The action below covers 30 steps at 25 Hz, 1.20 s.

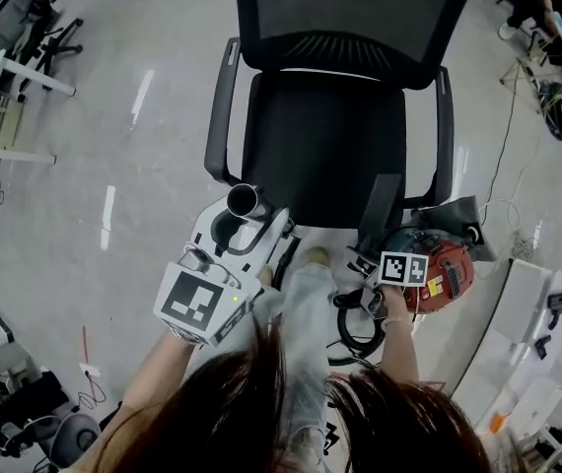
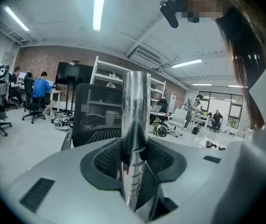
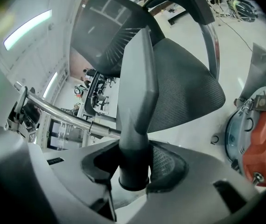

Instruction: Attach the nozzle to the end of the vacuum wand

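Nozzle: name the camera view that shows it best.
Right gripper view. The grey nozzle fills the middle, gripped at its round base by the right gripper, its full length clear. The head view shows it only as a dark strip against the chair. The left gripper view shows the wand, not the nozzle.

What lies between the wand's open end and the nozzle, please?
Head view: only the office chair's seat shows between the wand and the nozzle, beneath them.

Mirror-polished metal wand [image 2: 135, 120], matt grey plastic nozzle [image 3: 140, 92], black mesh chair [image 1: 325, 146], glossy floor [image 1: 133, 195]
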Motion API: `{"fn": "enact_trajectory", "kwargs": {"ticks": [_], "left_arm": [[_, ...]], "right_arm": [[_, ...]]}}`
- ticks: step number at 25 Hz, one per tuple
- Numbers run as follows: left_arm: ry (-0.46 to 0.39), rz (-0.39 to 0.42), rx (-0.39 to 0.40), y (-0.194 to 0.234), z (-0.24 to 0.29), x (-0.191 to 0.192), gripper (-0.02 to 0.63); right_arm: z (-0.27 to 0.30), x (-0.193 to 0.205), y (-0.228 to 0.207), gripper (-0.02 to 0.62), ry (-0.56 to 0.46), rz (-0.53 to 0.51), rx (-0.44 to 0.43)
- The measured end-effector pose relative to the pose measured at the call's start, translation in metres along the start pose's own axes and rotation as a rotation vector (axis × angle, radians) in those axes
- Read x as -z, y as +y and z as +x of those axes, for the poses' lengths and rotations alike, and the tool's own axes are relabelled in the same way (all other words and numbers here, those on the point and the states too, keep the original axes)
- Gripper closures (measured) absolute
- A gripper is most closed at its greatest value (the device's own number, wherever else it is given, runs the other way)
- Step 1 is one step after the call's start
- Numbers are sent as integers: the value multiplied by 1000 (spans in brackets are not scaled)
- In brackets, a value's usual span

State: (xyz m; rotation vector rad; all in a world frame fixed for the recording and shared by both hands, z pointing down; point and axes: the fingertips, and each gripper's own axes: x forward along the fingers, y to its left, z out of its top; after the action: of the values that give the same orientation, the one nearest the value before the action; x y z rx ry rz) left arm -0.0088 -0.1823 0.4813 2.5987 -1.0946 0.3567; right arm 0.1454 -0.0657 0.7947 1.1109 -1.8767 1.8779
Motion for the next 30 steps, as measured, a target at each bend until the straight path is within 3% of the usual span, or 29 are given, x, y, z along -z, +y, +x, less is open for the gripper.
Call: {"fn": "enact_trajectory", "kwargs": {"ticks": [14,30], "left_arm": [[24,41,124,-5,-21,-5,451],[54,123,191,-40,-40,-5,453]], "right_arm": [[-19,0,81,419,-190,74,-38],[-45,22,126,419,-196,57,-24]]}}
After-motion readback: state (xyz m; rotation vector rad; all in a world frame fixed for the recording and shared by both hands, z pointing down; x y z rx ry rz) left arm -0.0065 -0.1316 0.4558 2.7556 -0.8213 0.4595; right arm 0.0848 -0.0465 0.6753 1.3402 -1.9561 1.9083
